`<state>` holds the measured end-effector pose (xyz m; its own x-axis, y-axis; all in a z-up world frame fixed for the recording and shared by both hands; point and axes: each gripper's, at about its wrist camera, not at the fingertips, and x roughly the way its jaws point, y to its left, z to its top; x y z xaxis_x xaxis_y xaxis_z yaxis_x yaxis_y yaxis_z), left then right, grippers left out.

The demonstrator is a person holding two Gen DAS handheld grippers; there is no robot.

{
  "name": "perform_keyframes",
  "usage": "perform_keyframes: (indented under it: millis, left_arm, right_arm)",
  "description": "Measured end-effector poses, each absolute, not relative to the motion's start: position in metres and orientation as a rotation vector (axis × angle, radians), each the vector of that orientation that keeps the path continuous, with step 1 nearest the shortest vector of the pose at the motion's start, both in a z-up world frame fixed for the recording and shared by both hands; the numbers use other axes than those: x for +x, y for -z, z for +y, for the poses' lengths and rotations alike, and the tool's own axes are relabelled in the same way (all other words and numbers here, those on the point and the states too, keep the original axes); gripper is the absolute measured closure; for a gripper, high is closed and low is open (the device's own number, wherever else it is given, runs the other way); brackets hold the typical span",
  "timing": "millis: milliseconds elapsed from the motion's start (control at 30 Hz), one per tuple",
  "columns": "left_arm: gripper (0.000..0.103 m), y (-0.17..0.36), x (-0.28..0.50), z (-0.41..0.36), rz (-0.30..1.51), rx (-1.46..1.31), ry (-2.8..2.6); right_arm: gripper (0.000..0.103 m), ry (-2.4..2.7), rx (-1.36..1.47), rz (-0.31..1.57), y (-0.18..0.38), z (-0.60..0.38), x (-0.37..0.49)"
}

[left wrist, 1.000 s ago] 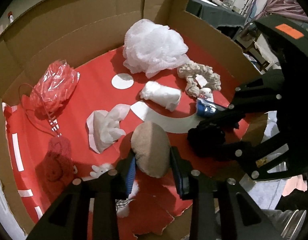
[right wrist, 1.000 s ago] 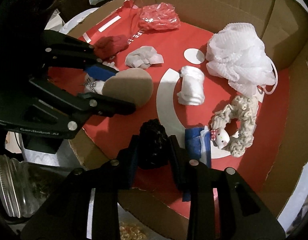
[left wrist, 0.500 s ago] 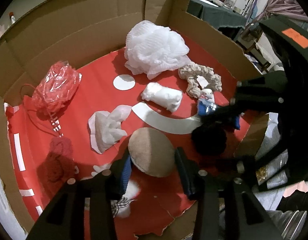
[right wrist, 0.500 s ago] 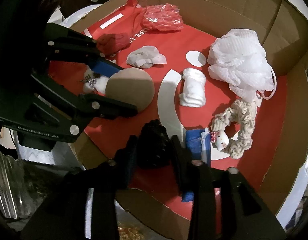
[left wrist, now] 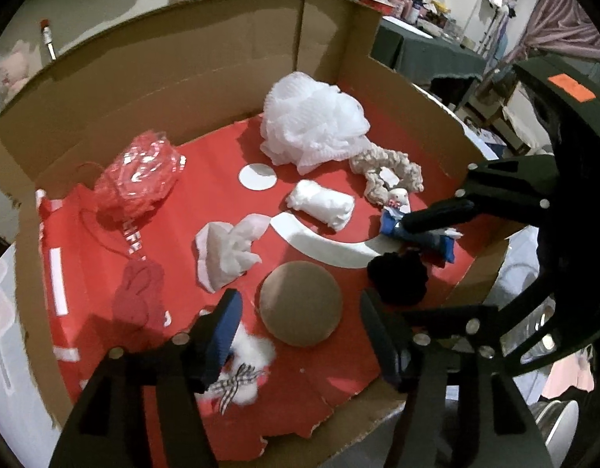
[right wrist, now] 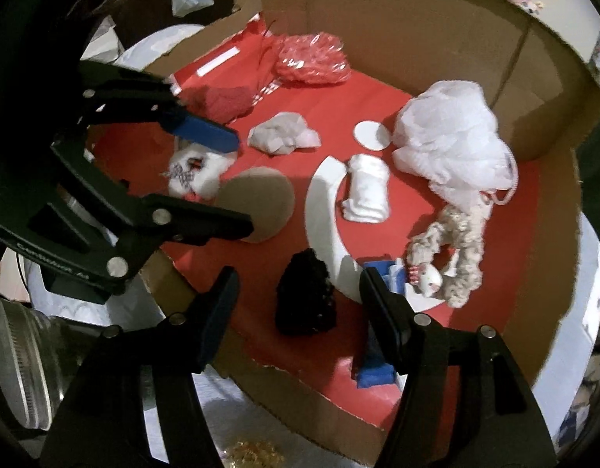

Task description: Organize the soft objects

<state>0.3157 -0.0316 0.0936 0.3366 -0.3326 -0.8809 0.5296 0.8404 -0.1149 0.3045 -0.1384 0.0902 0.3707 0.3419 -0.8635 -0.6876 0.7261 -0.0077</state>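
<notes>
Cardboard box with a red floor holds several soft items. Left gripper is spread wide, a tan pad lying flat between its fingers, touching neither. Right gripper is also spread wide around a black pom resting on the floor. From the tan pad, a white loofah sits at 12 o'clock, a white roll at 1, crumpled tissue at 10.
</notes>
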Motion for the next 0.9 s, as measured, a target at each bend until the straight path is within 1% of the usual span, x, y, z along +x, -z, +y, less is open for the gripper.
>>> perform_keyframes:
  millis: [67, 133, 200, 233, 300, 367, 400, 600, 767, 900]
  left_arm:
    - [0.034, -0.1, 0.31, -0.027, 1.075, 0.191, 0.546]
    - [0.029, -0.107, 0.305, -0.022, 1.054, 0.172, 0.525]
    - [0.023, -0.114, 0.299, -0.016, 1.031, 0.145, 0.499]
    - [0.02, -0.117, 0.296, -0.011, 1.019, 0.128, 0.483]
    - [0.011, -0.121, 0.291, -0.006, 1.001, 0.103, 0.459]
    - [0.009, -0.126, 0.282, 0.002, 0.964, 0.09, 0.414]
    - [0.006, -0.126, 0.279, 0.004, 0.955, 0.089, 0.399]
    - [0.005, -0.122, 0.263, 0.019, 0.909, 0.065, 0.283]
    - [0.004, -0.114, 0.256, 0.023, 0.913, 0.032, 0.252]
    - [0.0, -0.111, 0.251, 0.021, 0.903, 0.04, 0.22]
  right_arm:
    - [0.039, -0.668, -0.382, 0.982, -0.096, -0.142, 0.301]
    - [0.035, -0.64, -0.35, 0.968, -0.103, -0.148, 0.298]
    - [0.031, -0.615, -0.31, 0.952, -0.111, -0.155, 0.296]
    - [0.031, -0.6, -0.293, 0.944, -0.114, -0.158, 0.293]
    - [0.031, -0.568, -0.244, 0.929, -0.122, -0.166, 0.289]
    - [0.029, -0.533, -0.204, 0.915, -0.128, -0.173, 0.285]
    - [0.027, -0.505, -0.179, 0.905, -0.13, -0.175, 0.282]
    - [0.026, -0.402, -0.108, 0.86, -0.132, -0.181, 0.269]
    - [0.026, -0.345, -0.077, 0.85, -0.126, -0.184, 0.263]
    - [0.026, -0.32, -0.046, 0.863, -0.119, -0.186, 0.262]
